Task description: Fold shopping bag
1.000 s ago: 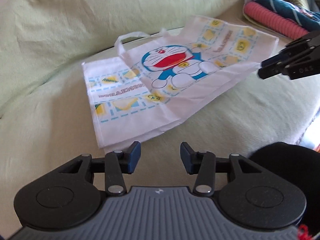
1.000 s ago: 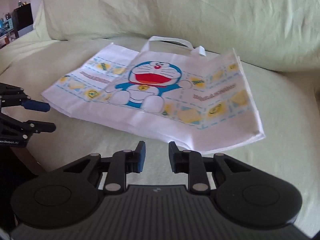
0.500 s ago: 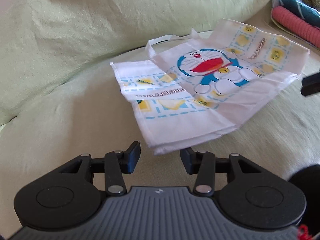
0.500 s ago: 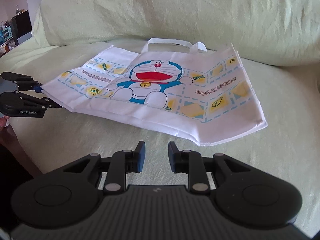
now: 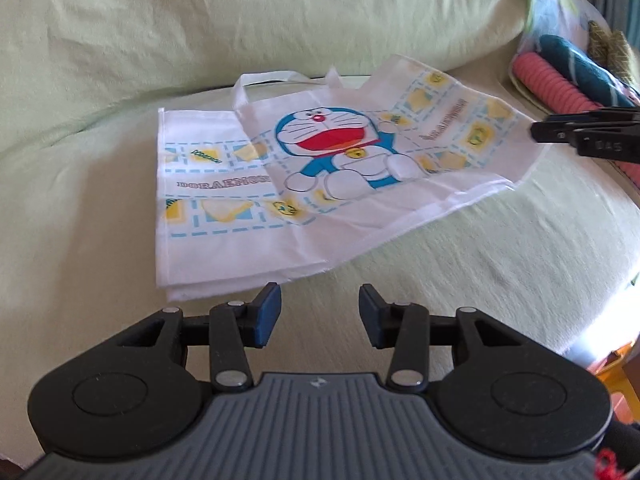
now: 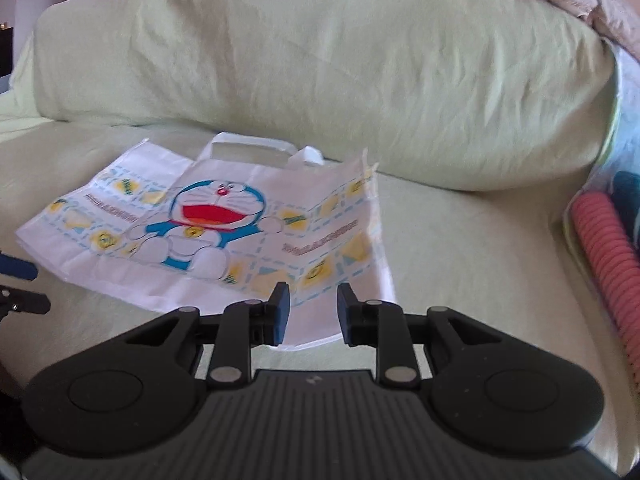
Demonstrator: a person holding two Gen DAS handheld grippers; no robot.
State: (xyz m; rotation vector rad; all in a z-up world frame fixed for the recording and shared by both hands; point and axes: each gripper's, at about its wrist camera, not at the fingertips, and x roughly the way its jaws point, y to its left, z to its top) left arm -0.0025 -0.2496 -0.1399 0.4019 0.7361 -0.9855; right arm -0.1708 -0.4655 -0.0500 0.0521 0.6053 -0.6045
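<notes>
Hovering with both sets of jaws spread and empty, my left gripper (image 5: 320, 311) and right gripper (image 6: 313, 312) face one shopping bag (image 5: 320, 168) lying flat on the green sofa cushion (image 5: 500, 264). It looks light, limp, thin; I'd pinch its corners. Two handles (image 5: 280, 80), one bag.

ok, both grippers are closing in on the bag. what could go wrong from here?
1. The shopping bag is thin and flat on the soft cover; the right gripper may pinch the cover or just one layer.
2. The handles lie loose and could fold in crooked.
3. The left gripper sits open near a corner; uneven pulls could skew the fold.
</notes>
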